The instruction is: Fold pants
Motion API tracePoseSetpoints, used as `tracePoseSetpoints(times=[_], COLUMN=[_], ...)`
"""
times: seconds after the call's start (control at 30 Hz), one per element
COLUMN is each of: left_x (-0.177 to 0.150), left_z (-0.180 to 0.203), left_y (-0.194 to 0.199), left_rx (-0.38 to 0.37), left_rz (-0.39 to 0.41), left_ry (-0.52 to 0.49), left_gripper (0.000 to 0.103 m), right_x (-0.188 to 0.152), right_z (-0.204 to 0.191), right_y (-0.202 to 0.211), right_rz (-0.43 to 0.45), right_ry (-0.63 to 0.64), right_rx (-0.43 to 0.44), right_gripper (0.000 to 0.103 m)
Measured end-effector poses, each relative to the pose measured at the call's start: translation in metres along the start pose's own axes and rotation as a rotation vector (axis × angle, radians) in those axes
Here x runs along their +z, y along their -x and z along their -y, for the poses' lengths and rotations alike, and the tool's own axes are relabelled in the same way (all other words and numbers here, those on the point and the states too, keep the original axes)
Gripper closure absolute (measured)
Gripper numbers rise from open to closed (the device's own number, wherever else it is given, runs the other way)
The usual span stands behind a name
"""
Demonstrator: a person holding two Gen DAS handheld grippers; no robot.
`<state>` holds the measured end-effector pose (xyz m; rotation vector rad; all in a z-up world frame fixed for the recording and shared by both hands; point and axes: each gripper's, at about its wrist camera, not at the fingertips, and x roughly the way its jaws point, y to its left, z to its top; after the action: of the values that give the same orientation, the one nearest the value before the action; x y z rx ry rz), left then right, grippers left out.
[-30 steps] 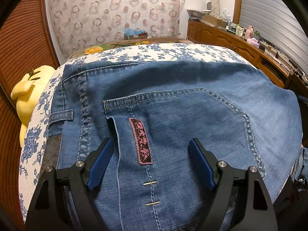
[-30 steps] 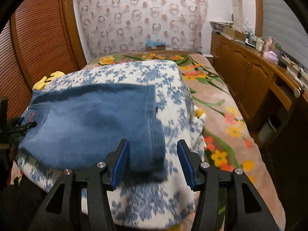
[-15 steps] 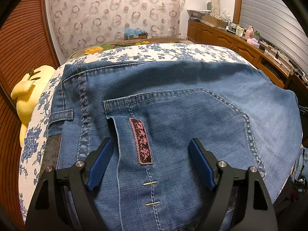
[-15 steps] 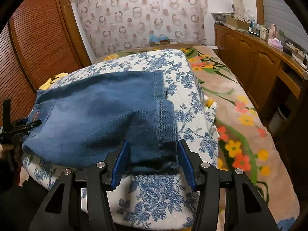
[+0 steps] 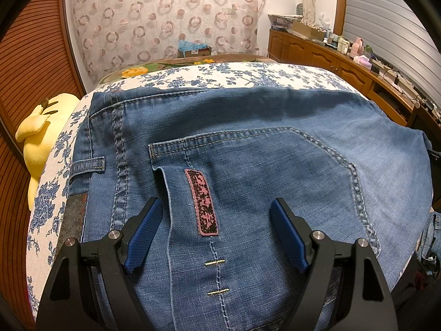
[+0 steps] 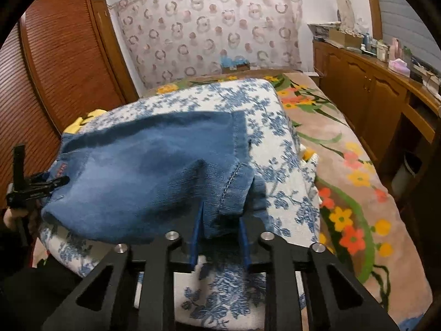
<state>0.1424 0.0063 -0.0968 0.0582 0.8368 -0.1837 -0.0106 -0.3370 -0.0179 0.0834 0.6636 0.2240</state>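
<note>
Blue denim pants (image 5: 248,143) lie across a floral-covered cushion (image 5: 237,73), back pocket with a pink patch (image 5: 203,202) facing up. My left gripper (image 5: 216,231) is open and hovers just above the waist end, its blue pads either side of the patch. In the right wrist view the pants (image 6: 143,171) are folded across the cushion (image 6: 278,149). My right gripper (image 6: 220,230) is shut on the near hem corner and lifts it slightly. The left gripper (image 6: 38,186) shows at the far left edge there.
A yellow plush toy (image 5: 41,135) lies at the cushion's left side. A wooden cabinet (image 6: 366,93) with clutter runs along the right wall. A flower-patterned bedspread (image 6: 355,193) lies right of the cushion. Slatted wooden doors (image 6: 63,63) stand at the left.
My right gripper moved forward onto the hem corner of the pants and closed on it, raising the cloth a little. The left gripper stayed open in place.
</note>
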Motion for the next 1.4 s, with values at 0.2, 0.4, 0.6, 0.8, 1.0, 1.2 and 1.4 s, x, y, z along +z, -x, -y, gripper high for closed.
tracePoseSetpoints(times=[0.2,0.4,0.6,0.8,1.0,1.2,1.4], left_x=[0.0,0.003,0.01,0.008,0.001,-0.005,-0.007], left_z=[-0.001,-0.004,-0.01,-0.03,-0.05,-0.069,-0.065], left_y=[0.001,0.021,0.066,0.098,0.119,0.121,0.112], left_rx=[0.003,-0.025,-0.009,0.009,0.039,0.053,0.039], left_rz=[0.006,0.047,0.148,0.197,0.224,0.234,0.217], left_ry=[0.007,0.05,0.044,0.06,0.07,0.119,0.113], left_gripper=[0.022,0.022,0.021,0.021,0.021,0.021,0.021], right_x=[0.01,0.031,0.059,0.083,0.098,0.098,0.105], right_z=[-0.014,-0.04,-0.083,-0.148,-0.208,-0.232,-0.227], right_y=[0.009,0.013,0.011,-0.007,-0.028,-0.069,-0.093], right_rz=[0.053,0.099,0.148,0.173,0.171,0.062,0.026], right_ry=[0.035,0.097,0.195,0.329,0.452,0.51,0.526], right_rx=[0.025,0.054,0.109,0.204,0.324,0.37,0.363], right_gripper=[0.085,0.086,0.086,0.087,0.087,0.082,0.062])
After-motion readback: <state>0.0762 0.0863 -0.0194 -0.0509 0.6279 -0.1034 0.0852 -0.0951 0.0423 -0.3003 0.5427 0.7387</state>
